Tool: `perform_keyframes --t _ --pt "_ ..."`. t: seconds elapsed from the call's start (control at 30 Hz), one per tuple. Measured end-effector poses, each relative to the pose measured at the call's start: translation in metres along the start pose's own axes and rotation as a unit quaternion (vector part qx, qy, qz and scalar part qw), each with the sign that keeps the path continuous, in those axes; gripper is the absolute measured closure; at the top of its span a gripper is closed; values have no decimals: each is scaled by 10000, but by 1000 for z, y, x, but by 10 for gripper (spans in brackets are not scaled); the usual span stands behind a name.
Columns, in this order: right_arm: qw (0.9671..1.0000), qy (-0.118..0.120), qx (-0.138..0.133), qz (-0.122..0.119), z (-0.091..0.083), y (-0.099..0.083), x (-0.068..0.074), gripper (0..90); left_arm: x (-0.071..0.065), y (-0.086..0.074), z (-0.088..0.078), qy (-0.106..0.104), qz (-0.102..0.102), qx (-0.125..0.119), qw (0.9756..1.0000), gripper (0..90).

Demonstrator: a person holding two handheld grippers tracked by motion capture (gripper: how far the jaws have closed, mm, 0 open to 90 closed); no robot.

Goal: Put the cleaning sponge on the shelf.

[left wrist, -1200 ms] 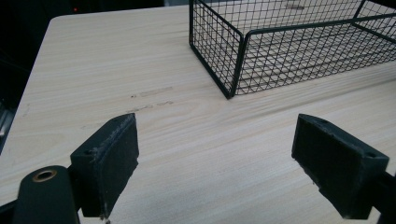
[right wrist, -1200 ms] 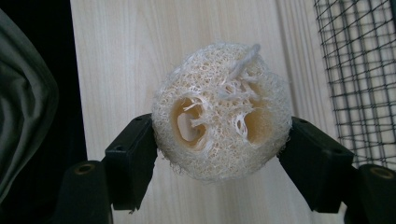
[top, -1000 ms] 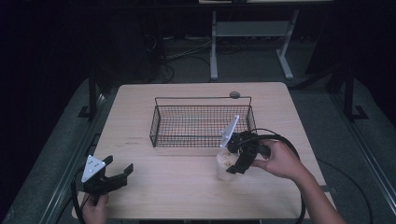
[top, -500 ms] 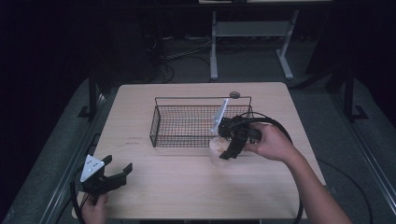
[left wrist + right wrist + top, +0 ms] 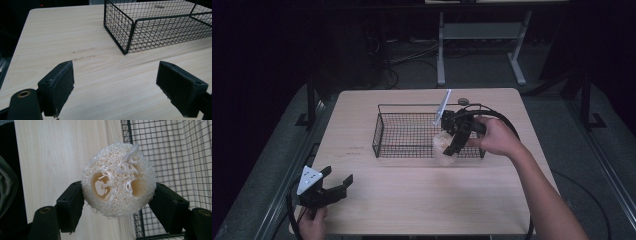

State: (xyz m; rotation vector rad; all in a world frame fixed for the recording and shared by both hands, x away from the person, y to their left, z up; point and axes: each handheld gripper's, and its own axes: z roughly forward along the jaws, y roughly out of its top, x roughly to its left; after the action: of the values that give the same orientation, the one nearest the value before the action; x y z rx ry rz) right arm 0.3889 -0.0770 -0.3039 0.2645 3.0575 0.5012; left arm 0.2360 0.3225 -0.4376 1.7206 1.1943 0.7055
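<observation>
Holding the loofah [image 5: 117,180] between its two pads, the right gripper [image 5: 451,142] hangs at the near right part of the basket [image 5: 384,107]; the jaws press the loofah from both sides, closed as far as its soft body lets them. In the right gripper view the loofah sits over the basket's wire rim, part above the table [image 5: 412,210] and part above the mesh, so it looks to be right at the edge and not yet inside. Judging from this, the pick-up is done and the carry is nearly done; what is left is to bring the loofah fully over the basket floor, lower it and let go. The left gripper [image 5: 333,186] rests at the table's near left corner, jaws spread wide and holding nothing, well apart from the basket.
</observation>
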Motion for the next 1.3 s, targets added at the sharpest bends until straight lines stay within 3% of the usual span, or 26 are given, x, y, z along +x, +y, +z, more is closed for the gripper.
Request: perform_keyframes --t 0.13,0.73,1.0,1.1,1.3 --pt "9999 -16 -156 5 -6 4 -6 288 0 0 1 -3 -5 5 10000 139" --pt "9994 -209 -136 241 -11 26 -42 288 0 0 0 -29 2 -7 10000 139" --pt "9988 -245 -53 410 -4 26 -54 287 1 0 0 -36 -18 -22 10000 139" --pt "9985 -291 -72 458 -2 24 -59 287 3 1 -2 -15 -118 -86 9999 139" --pt "9976 -313 31 613 8 20 -71 287 4 0 -1 8 -53 -50 10000 139"
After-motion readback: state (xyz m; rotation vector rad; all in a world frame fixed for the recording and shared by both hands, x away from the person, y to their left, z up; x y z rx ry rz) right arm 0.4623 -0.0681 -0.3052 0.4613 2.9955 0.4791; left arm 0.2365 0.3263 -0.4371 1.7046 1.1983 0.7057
